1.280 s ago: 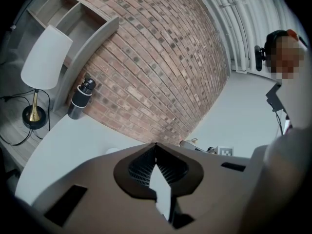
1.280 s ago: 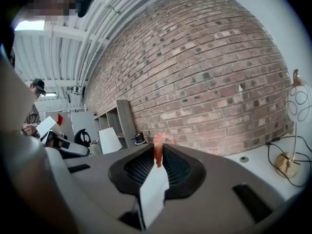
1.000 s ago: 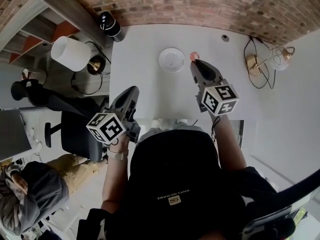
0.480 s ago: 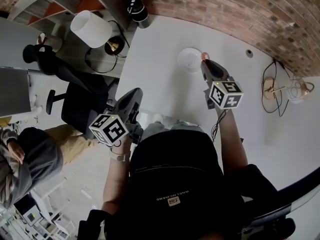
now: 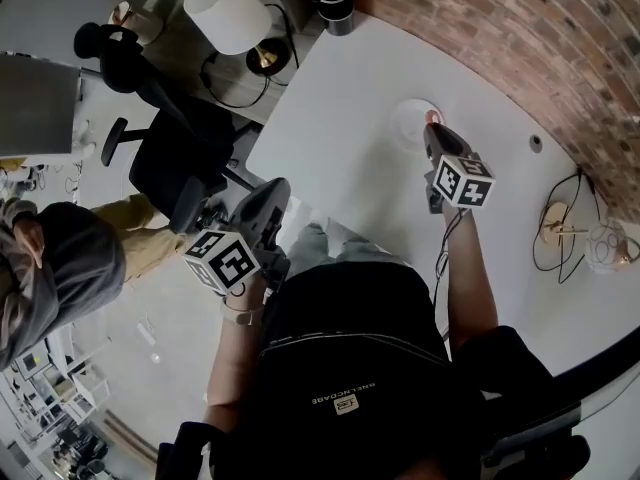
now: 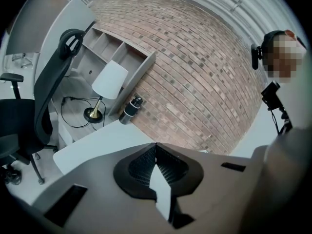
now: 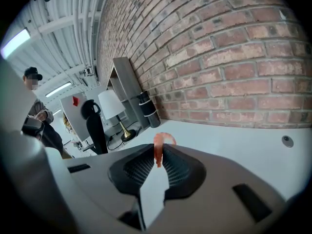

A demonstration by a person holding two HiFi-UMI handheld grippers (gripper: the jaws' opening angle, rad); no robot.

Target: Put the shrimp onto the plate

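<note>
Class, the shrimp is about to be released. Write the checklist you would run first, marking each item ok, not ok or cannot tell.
1. Shrimp secure: ok, the right tongs are shut on it, its curl sticking out.
2. Plate free to receive it: ok, it looks empty in the head view.
3. Shrimp over the plate: cannot tell; the tips overlap its rim in the head view, but height and exact position are unclear.
4. Left tongs out of the way: ok, shut, empty and far from the plate.
</note>
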